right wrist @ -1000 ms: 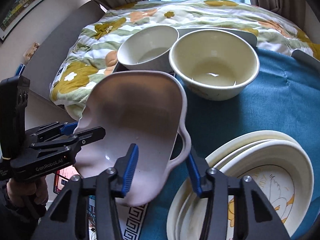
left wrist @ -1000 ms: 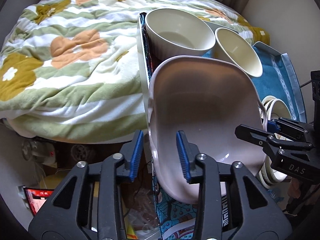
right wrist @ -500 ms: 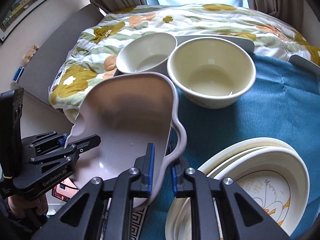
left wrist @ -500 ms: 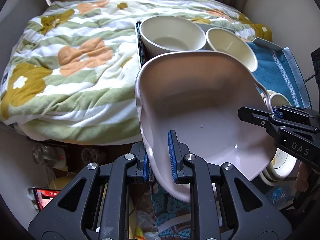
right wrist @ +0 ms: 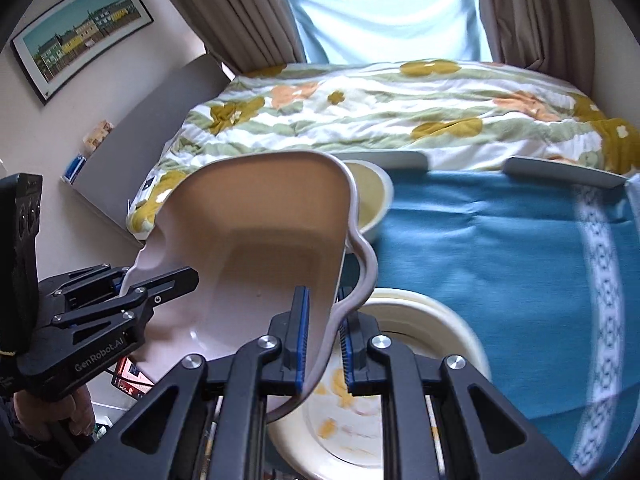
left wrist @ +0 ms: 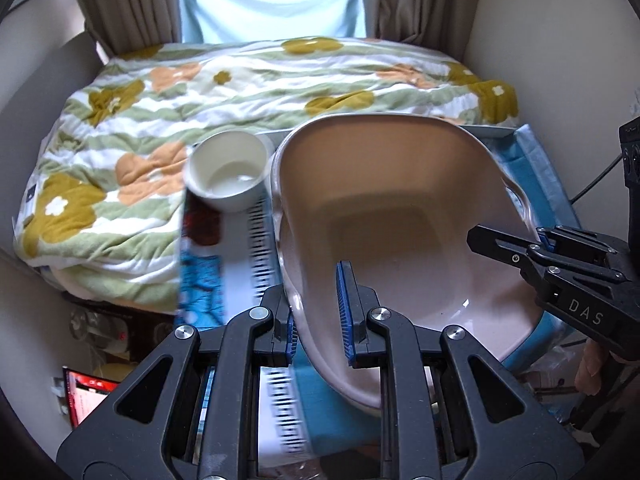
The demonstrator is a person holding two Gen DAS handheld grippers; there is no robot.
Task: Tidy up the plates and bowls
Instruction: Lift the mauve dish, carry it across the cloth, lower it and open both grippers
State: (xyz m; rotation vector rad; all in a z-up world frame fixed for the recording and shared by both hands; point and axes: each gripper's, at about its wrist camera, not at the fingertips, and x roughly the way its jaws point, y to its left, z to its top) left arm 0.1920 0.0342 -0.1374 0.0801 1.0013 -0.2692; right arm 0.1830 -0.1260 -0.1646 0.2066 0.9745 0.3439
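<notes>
A large pinkish-beige rectangular dish with handles (left wrist: 400, 216) is held in the air between both grippers. My left gripper (left wrist: 318, 312) is shut on its near rim. My right gripper (right wrist: 322, 340) is shut on the dish (right wrist: 256, 248) at its handle side. It also shows at the right of the left wrist view (left wrist: 532, 248). A white bowl (left wrist: 228, 170) stands on the table behind the dish. A cream bowl (right wrist: 370, 196) is partly hidden by the dish. A stack of cream plates (right wrist: 420, 320) with a yellow print lies under my right gripper.
The table carries a teal cloth (right wrist: 500, 248) with a white patterned band. A bed with a floral quilt (left wrist: 192, 88) lies beyond the table. Curtains and a window are behind it. A framed picture (right wrist: 80, 36) hangs on the left wall.
Both grippers have lifted the dish up and tilted back, so the views now look higher across the bed. Both stay shut on it.
</notes>
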